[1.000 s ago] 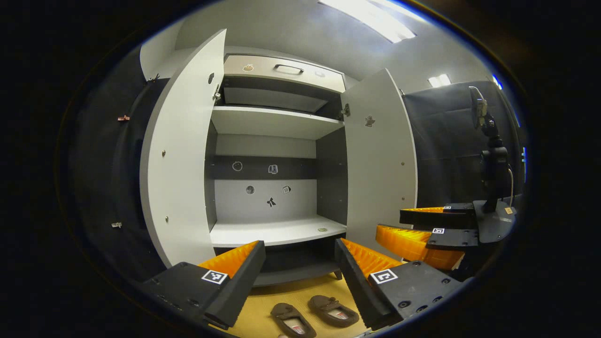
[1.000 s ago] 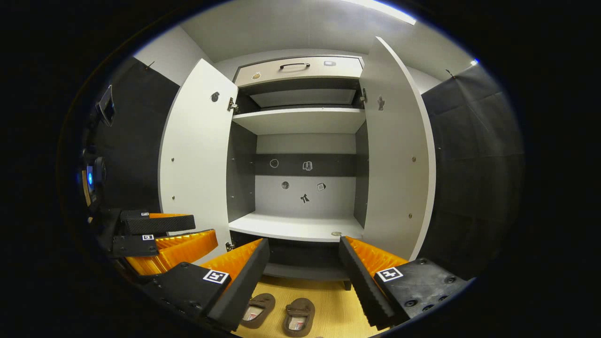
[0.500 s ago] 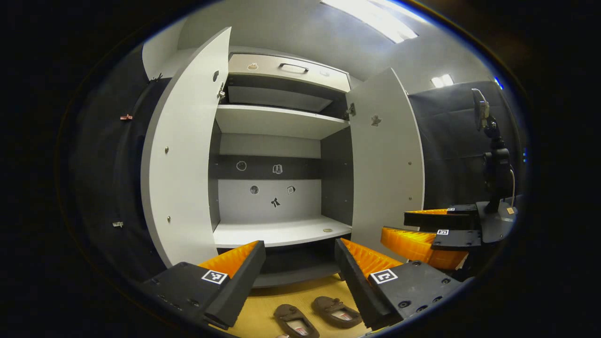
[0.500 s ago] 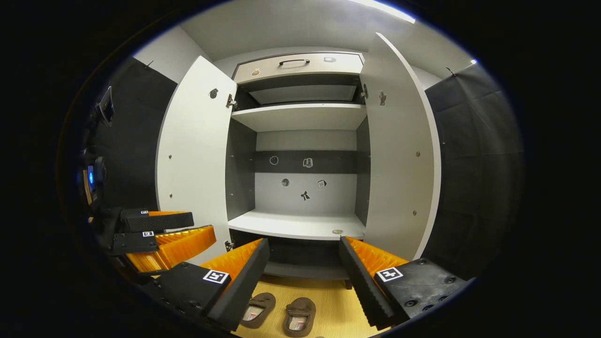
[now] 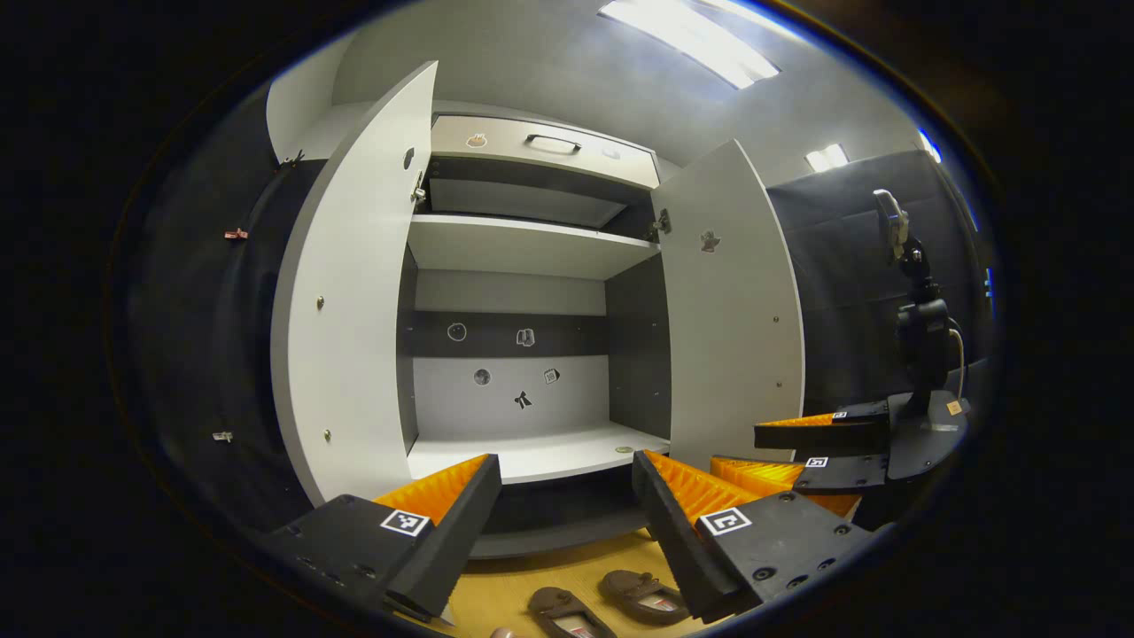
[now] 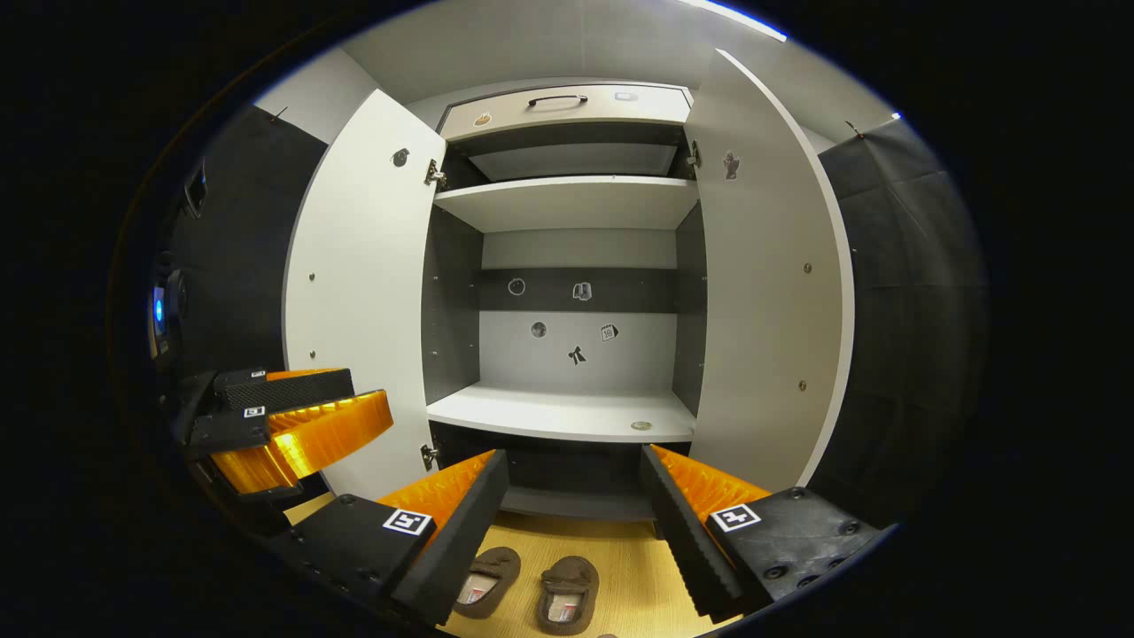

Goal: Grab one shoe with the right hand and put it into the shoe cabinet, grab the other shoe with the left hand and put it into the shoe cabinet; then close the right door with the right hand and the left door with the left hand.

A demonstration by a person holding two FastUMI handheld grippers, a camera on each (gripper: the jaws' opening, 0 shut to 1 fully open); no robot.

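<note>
Both tongs (image 5: 567, 478) (image 6: 574, 474) wide open, empty

left gripper (image 5: 567, 496), ridged wedge fingers (image 5: 443, 487), square tag markers, screwed mounts

Recording booth: black cloth walls (image 6: 904, 292), camera stand (image 5: 921, 354)

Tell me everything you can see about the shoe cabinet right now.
The tall white-and-grey shoe cabinet stands upright on the light wooden floor, both white doors swung wide open: left door and right door. Inside are white shelves, dark grey side walls and a back panel with small stickers. A closed drawer with a dark handle sits on top. The shelves hold no shoes; two brown slippers lie on the floor before it. Neither gripper touches it.
</note>
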